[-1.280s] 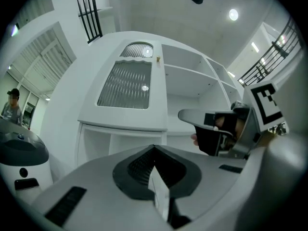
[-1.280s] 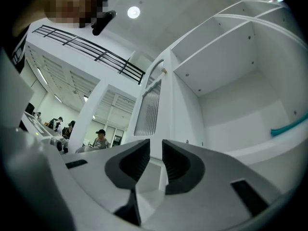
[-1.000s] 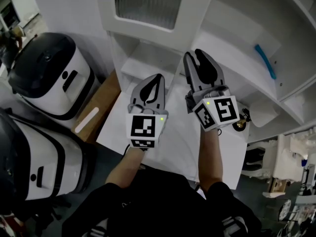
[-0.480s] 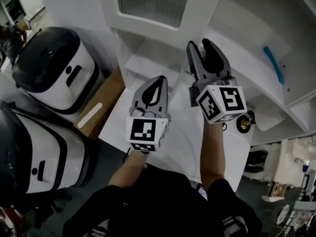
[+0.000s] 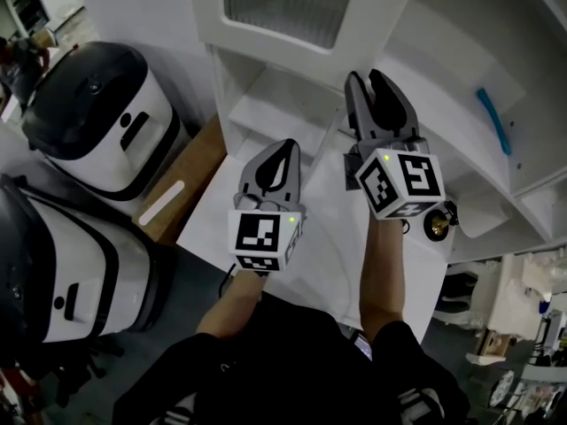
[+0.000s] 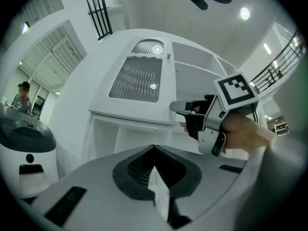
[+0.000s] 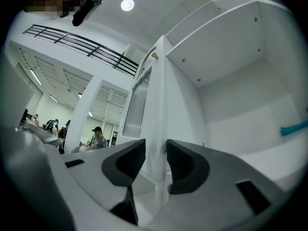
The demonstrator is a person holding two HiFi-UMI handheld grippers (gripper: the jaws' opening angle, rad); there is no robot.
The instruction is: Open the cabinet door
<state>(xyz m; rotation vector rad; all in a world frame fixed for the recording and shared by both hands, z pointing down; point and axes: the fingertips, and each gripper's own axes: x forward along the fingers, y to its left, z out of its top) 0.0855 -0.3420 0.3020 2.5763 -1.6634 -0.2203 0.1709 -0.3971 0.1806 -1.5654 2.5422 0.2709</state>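
Observation:
The white cabinet door [image 5: 292, 7], with its ribbed glass pane, stands swung out from the cabinet; it also shows in the left gripper view [image 6: 134, 78]. My right gripper [image 5: 372, 82] straddles the door's free edge [image 7: 156, 105]. Its jaws are closing, with the edge between the pads [image 7: 180, 162], and I see no firm press on it. Seen from the left, that right gripper [image 6: 192, 114] reaches in at the door's lower corner. My left gripper [image 5: 285, 146] hangs below and left of the door, shut and empty [image 6: 154, 150].
Two white-and-black machines [image 5: 89, 122] [image 5: 62, 273] stand at the left, with a brown board [image 5: 177, 193] beside the cabinet. A blue object [image 5: 492, 122] lies on an inner shelf and a brass knob [image 5: 436, 226] sits at the right. People stand far off [image 7: 97, 136].
The right gripper's jaws spread wider around the door edge, then began to narrow again. The left gripper sank slightly and stayed shut.

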